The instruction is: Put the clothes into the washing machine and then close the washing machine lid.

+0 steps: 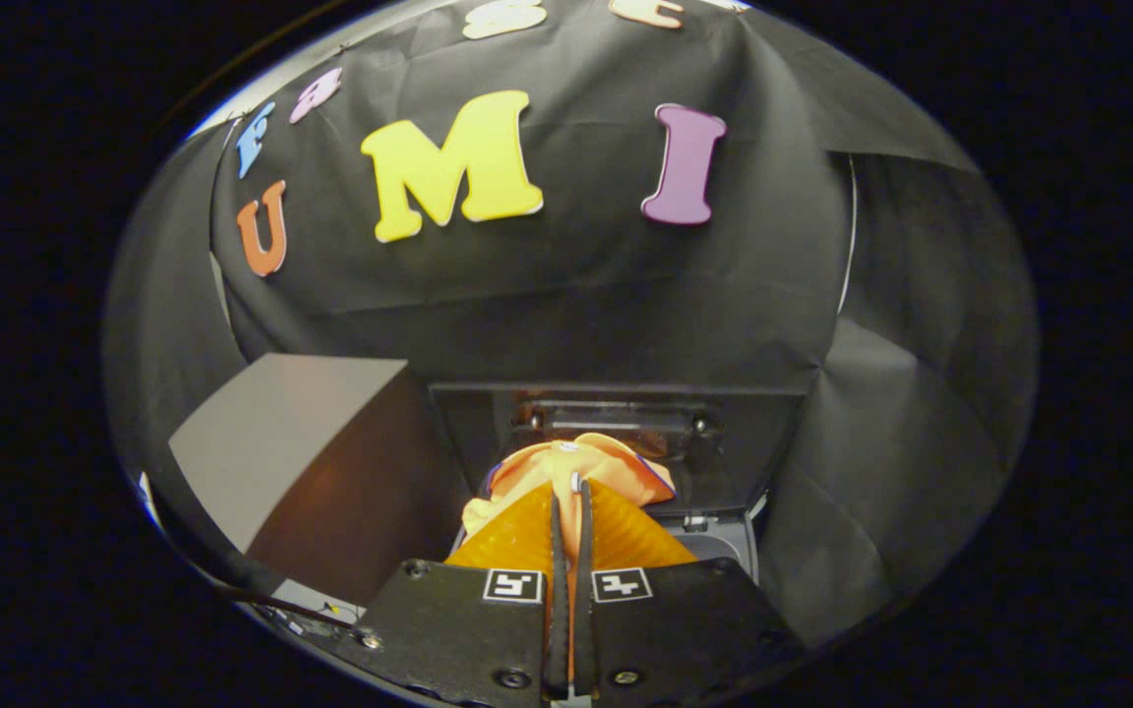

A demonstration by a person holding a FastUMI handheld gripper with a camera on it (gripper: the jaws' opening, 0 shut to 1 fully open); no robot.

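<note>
Holding: the claw grips an orange piece of clothing, its two fingers drawn almost together with only a thin slit between them.
Grip: a fold of the cloth is pinched between both fingers, and the rest bunches up just ahead of the tips and spills out to either side of them.
Clothing: bright orange fabric with a pale patch near the top and a thin dark-blue trim showing along its edges.
Washing machine: a dark unit sits just below and beyond the fingers; a grey part of its top shows beside the cloth.
Lid: the dark lid stands raised behind the clothing, its inner face with a recessed panel and two small screws turned toward the claw.
Position: the clothing hangs in front of the raised lid, above the machine; whether it touches the machine cannot be told.
Box: a grey box stands just beside the machine.
Backdrop: black cloth wall behind everything.
</note>
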